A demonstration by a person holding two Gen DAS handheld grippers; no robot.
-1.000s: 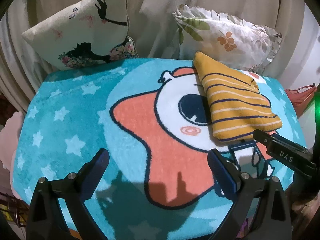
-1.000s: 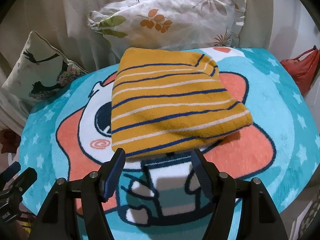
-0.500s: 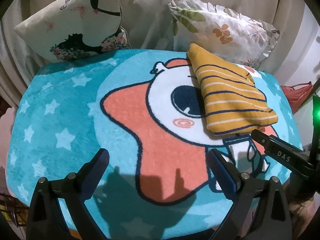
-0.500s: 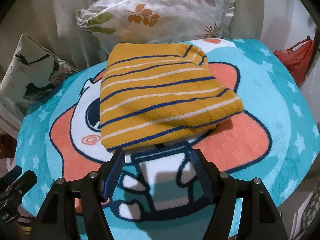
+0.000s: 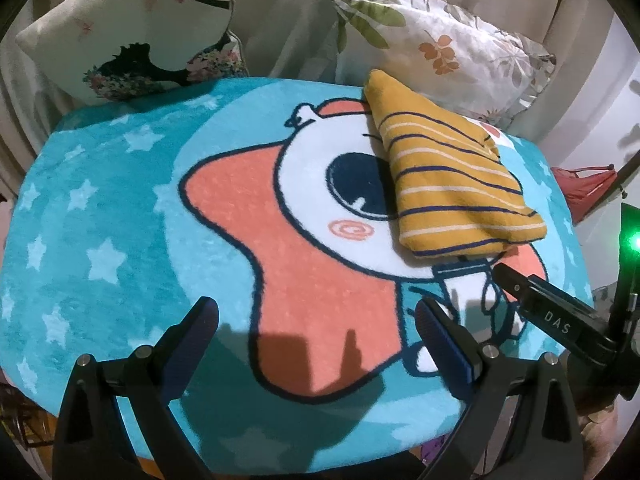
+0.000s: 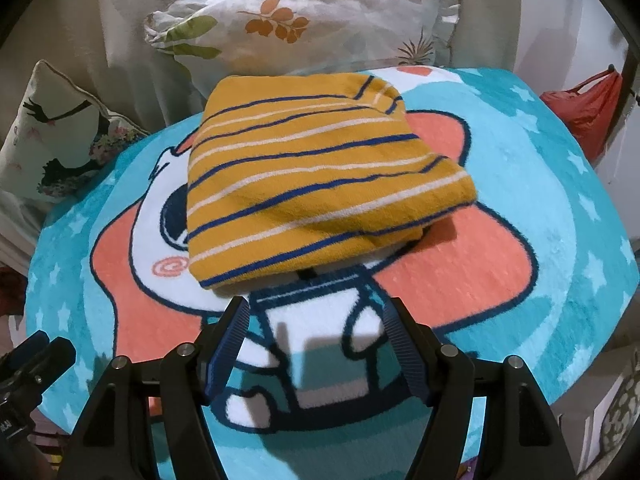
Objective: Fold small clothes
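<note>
Mustard-yellow knit with navy and cream stripes, the folded garment (image 6: 320, 196) lies in a compact bundle on the far right part of a turquoise cartoon rug (image 6: 552, 240), covering part of the printed character's white face and one dark eye. In the left wrist view the same garment (image 5: 452, 188) sits well right of centre, its far corner close to a leaf-print pillow (image 5: 440, 40). A second pillow (image 5: 132, 28), printed with a black silhouette figure and flowers, leans against pale drapery (image 6: 80, 20) at the rug's far left. A red bag (image 6: 588, 104) hangs off the right edge; what it holds cannot be told.

The right gripper (image 6: 318, 312) hovers just short of the garment's near edge, blue-padded fingers (image 6: 236, 324) spread apart over the rug's white and teal print, gripping nothing and not touching the cloth. The left gripper (image 5: 316, 320) hangs over the coral star shape near the rug's front edge, jaws spread wide, empty, well apart from the garment. Both tools cast dark shadows on the pile below them. The black body of the right tool, lettered "DAS" and showing a green light, enters the left wrist view at lower right.
</note>
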